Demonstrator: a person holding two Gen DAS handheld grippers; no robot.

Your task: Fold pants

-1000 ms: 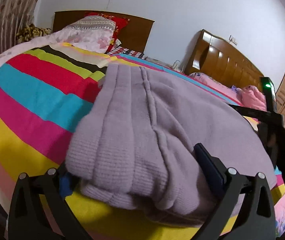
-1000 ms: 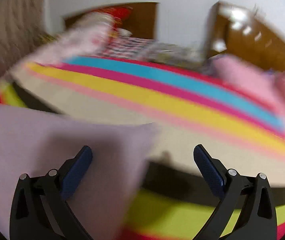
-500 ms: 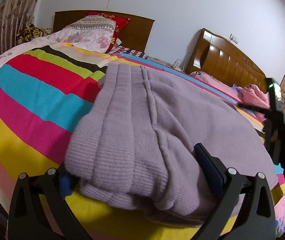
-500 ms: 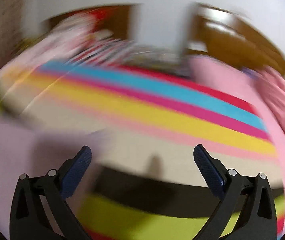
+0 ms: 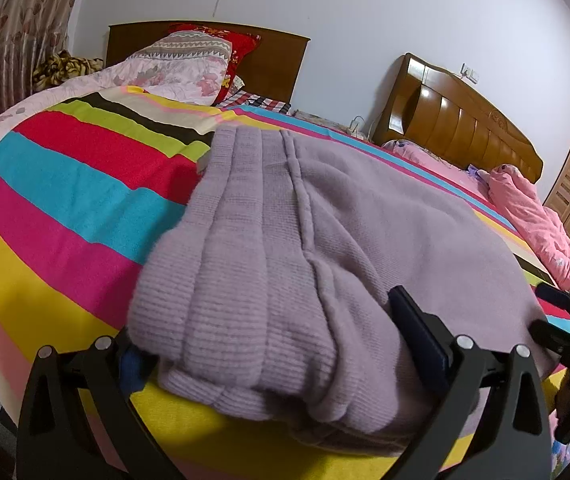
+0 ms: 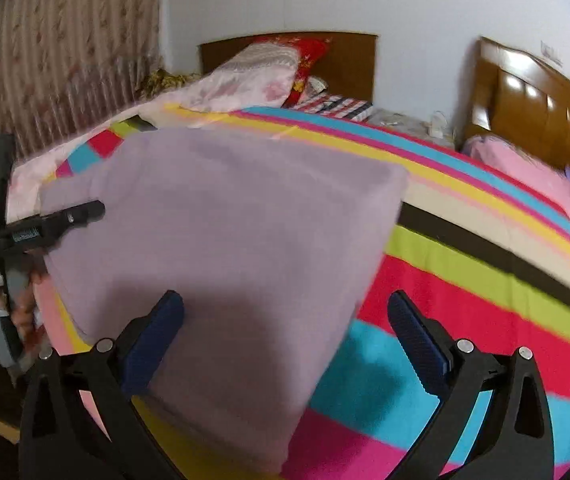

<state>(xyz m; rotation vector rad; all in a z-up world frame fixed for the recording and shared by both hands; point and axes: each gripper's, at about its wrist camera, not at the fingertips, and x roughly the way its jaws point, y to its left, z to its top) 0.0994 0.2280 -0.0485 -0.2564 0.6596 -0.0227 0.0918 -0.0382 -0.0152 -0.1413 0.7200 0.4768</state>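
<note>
As the right hand-held gripper (image 6: 285,344) swung back over the pants (image 6: 221,256), jaws apart, left hand-held gripper (image 5: 269,344) unchanged, wide around waistband

We see bare striped bedspread (image 6: 485,280) at right of the folded lilac pants (image 6: 225,260); the left gripper (image 6: 37,232) crowds the left edge.

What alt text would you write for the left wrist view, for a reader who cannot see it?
Folded lilac knit pants lie on a bright striped blanket, their near ribbed end between the open jaws of the left gripper. Behind are pillows, two wooden headboards and a white wall; the right gripper shows at the right edge.
</note>
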